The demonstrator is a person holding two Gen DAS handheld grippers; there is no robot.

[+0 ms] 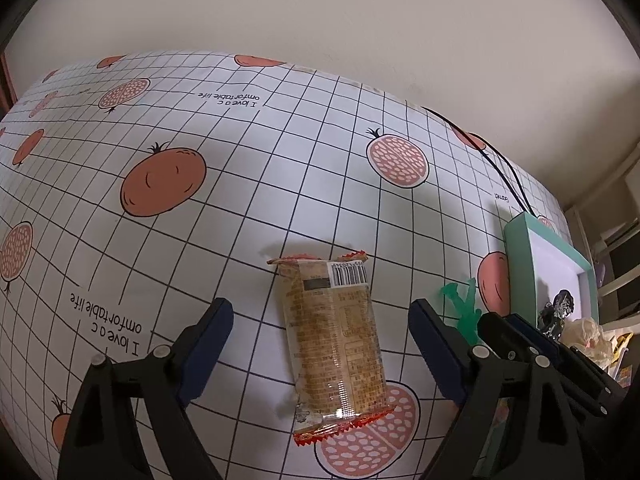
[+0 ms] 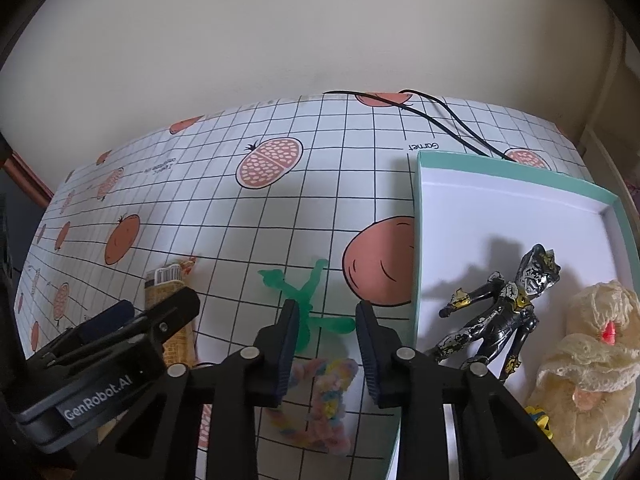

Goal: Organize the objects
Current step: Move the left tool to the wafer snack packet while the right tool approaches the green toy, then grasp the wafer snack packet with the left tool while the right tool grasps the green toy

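Left wrist view: the left gripper point(image 1: 322, 344) has its jaws wide apart, holding nothing. A wrapped snack packet point(image 1: 334, 340) lies between them at lower centre, flat on the gridded tablecloth point(image 1: 240, 184). A teal box point(image 1: 520, 264) sits at right.

Right wrist view: the right gripper point(image 2: 329, 350) has its jaws moderately spread and empty, around a green toy figure point(image 2: 306, 300). A dark figurine point(image 2: 500, 316) and cream plush point(image 2: 592, 360) lie inside the box at right.

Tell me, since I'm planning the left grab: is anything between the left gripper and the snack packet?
Nothing visible. The snack packet lies on the tablecloth between the open left gripper's fingers; the green toy sits off to the right.
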